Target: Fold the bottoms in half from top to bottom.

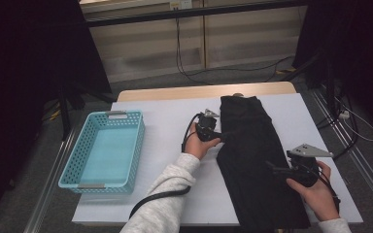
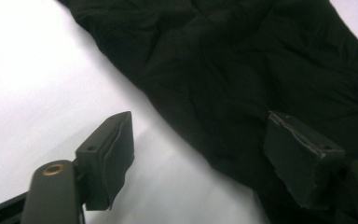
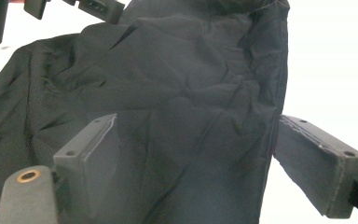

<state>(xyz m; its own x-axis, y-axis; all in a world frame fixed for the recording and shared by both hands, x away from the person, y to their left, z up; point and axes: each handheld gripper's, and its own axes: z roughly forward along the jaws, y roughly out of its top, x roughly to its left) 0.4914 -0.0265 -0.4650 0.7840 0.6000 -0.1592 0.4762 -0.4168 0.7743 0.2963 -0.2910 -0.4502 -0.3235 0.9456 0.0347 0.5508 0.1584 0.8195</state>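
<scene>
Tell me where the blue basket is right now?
In the high view the blue basket sits on the left side of the white table, well apart from the black cloth lying on the right side.

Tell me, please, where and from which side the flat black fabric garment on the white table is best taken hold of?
Probably by its long side edges. The flat black fabric garment lies spread thin on the white table, so only a hem offers a pinchable fold. The left tool could come in low from the bare table at the left edge, one pad under the edge. The right tool suits the right hem.
</scene>
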